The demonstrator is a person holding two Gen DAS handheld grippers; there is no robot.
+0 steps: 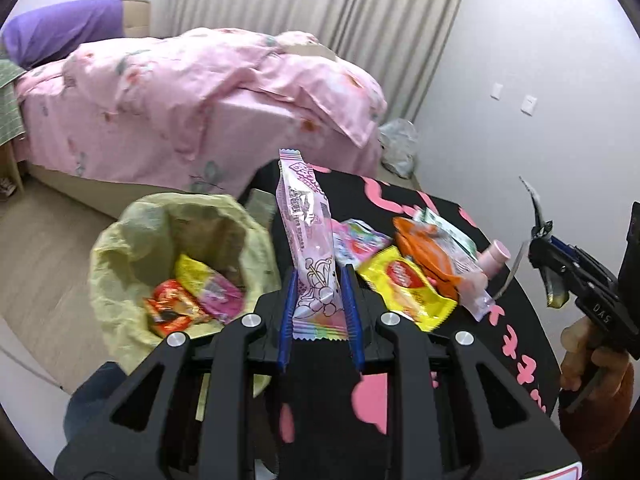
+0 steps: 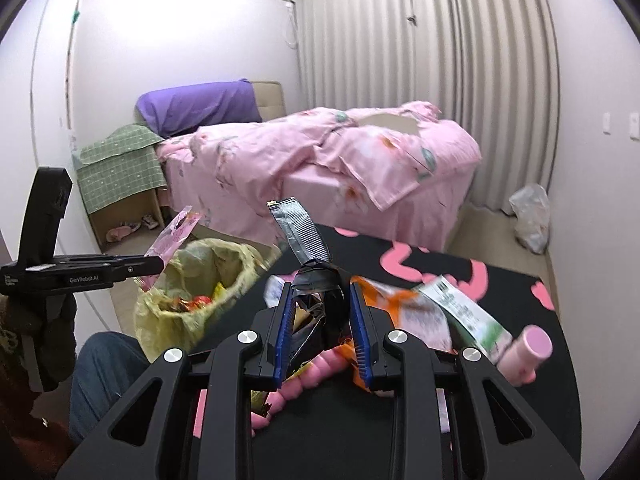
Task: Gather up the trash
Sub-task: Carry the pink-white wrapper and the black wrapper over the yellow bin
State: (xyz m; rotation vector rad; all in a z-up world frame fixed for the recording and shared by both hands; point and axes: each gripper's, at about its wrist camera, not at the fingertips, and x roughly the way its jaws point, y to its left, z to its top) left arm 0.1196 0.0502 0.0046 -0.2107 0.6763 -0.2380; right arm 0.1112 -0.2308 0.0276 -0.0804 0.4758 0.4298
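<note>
The left gripper (image 1: 318, 300) is seen with its fingers (image 1: 289, 308) narrowed onto the lower end of a long pink wrapper (image 1: 306, 232), which stands up at frame centre, just right of the yellow-lined bin (image 1: 120, 248) at lower left. The right gripper (image 2: 320, 320) is closed on a crumpled black-and-silver foil wrapper (image 2: 316, 280), whose silver end rises at frame centre above the black surface (image 2: 440, 280). Both items are judged very light, thin and floppy; the film looks glossy, so slip through the blue pads is considered possible, and a hold low on the sealed, crimped end is thought firmest. Nothing fragile is noted. More trash is left on the surface: a yellow packet (image 1: 404, 276), an orange packet (image 1: 428, 256) and a pink tube (image 1: 494, 260), the tube judged stiffer and apt to roll.
</note>
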